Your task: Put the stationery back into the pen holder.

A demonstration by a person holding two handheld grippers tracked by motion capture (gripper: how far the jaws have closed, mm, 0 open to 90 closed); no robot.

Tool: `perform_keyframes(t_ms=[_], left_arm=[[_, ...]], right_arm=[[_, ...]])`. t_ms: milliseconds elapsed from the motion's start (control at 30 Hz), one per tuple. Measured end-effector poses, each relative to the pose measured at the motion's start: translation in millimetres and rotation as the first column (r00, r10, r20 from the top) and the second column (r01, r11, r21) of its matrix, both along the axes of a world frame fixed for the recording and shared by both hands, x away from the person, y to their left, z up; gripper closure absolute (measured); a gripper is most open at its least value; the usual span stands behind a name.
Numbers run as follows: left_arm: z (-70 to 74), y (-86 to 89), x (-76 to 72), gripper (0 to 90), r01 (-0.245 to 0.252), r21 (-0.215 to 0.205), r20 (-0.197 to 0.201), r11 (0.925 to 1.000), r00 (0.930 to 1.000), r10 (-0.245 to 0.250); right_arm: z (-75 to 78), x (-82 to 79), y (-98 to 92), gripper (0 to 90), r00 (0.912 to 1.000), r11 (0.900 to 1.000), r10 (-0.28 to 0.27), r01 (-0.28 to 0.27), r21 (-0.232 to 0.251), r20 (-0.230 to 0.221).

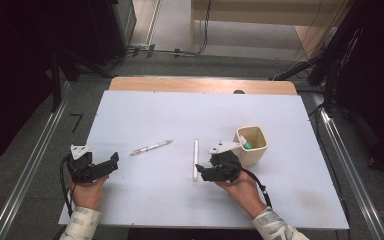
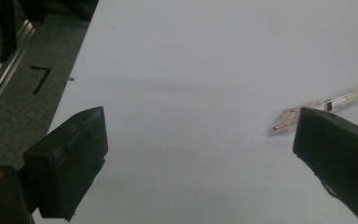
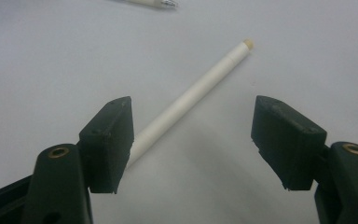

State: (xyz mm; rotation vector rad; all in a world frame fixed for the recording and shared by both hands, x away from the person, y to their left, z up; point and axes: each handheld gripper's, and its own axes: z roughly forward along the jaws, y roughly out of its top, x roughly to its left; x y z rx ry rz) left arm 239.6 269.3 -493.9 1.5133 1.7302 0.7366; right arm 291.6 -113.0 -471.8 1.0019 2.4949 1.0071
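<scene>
Two pens on the white table [image 1: 145, 200], one cup, two grippers. White pen [image 1: 196, 160] lying lengthwise near the middle, just beside the right gripper [image 1: 200, 175]; seen up close in the right gripper view [image 3: 191, 95], running between the spread jaws, untouched, near end hidden behind one jaw. Right jaws released, wide apart. Clear pen with pink tip [image 1: 151, 147] further left, slanted, well apart from the white one. Left gripper [image 1: 114, 161] low on the near left, jaws released too, holding nothing, clear pen [image 2: 319, 106] partly behind one jaw. Beige cup [image 1: 252, 145] beside the right gripper, something teal and white [image 1: 246, 144] inside.
</scene>
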Motion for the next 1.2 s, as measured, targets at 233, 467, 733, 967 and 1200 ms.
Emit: perform_keyframes(t_ms=[233,467,733,967,1200], left_arm=[[0.1,0.0,0.2,3.8,-0.001,0.000,0.001,1.0000,1.0000,0.001],[0.0,-0.3,0.5,3.8,0.001,-0.001,0.000,1.0000,1.0000,-0.001],[-0.2,-0.2,0.6,3.8,0.000,-0.003,-0.002,1.0000,1.0000,0.000],[-0.3,-0.5,0.8,3.8,0.002,-0.003,-0.003,1.0000,1.0000,-0.002],[-0.2,-0.2,0.7,3.8,0.001,-0.003,-0.001,1.0000,1.0000,-0.001]], right_arm=[[-5.8,3.0,6.1,28.2,1.0000,1.000,-0.002,0.002,-0.017,-0.009],[-7.3,6.0,9.0,28.3,0.9996,1.000,-0.019,0.019,-0.005,-0.018],[-10.0,9.4,15.9,28.3,0.9991,1.000,-0.028,0.027,-0.011,-0.031],[-13.0,11.6,19.8,28.3,0.9985,0.999,-0.047,0.047,-0.026,-0.028],[-16.3,12.4,23.0,29.6,0.9980,0.998,-0.054,0.053,-0.031,-0.032]])
